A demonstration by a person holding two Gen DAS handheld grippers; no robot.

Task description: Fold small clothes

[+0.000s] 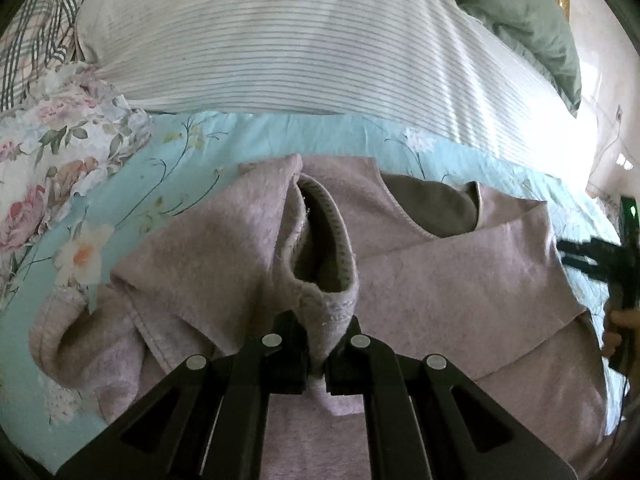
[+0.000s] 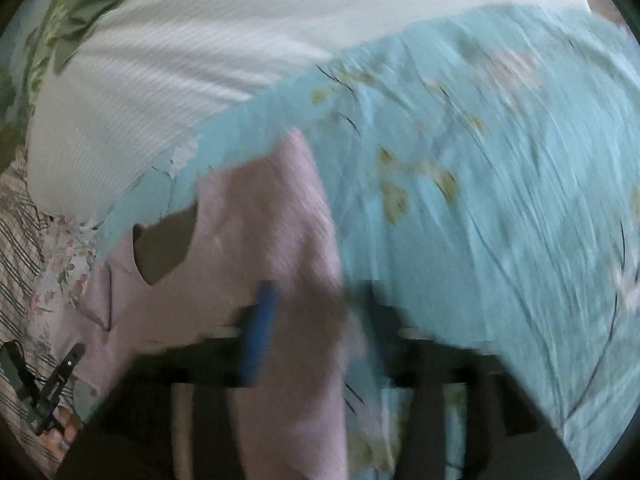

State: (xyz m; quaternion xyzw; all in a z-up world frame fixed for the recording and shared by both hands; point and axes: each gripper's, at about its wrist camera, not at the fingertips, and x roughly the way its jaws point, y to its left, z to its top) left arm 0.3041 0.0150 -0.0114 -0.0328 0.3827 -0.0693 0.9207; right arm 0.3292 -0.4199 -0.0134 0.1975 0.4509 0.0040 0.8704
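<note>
A small pale pink fleece garment [image 1: 440,280] lies on the light blue floral bedsheet [image 1: 208,148]. My left gripper [image 1: 318,354] is shut on a cuff or hem of the pink garment and holds it bunched up, with the opening of the fold facing the camera. The right wrist view is blurred by motion. There my right gripper [image 2: 316,320] stands open over the garment's right edge [image 2: 264,216], with a blue pad on its left finger [image 2: 258,332]. The right gripper also shows at the right edge of the left wrist view [image 1: 600,260].
A large white striped pillow [image 1: 300,40] lies behind the garment. A green blanket [image 1: 520,12] is at the back right. A floral ruffled cloth [image 1: 52,152] lies at the left. The blue sheet [image 2: 500,200] spreads to the right of the garment.
</note>
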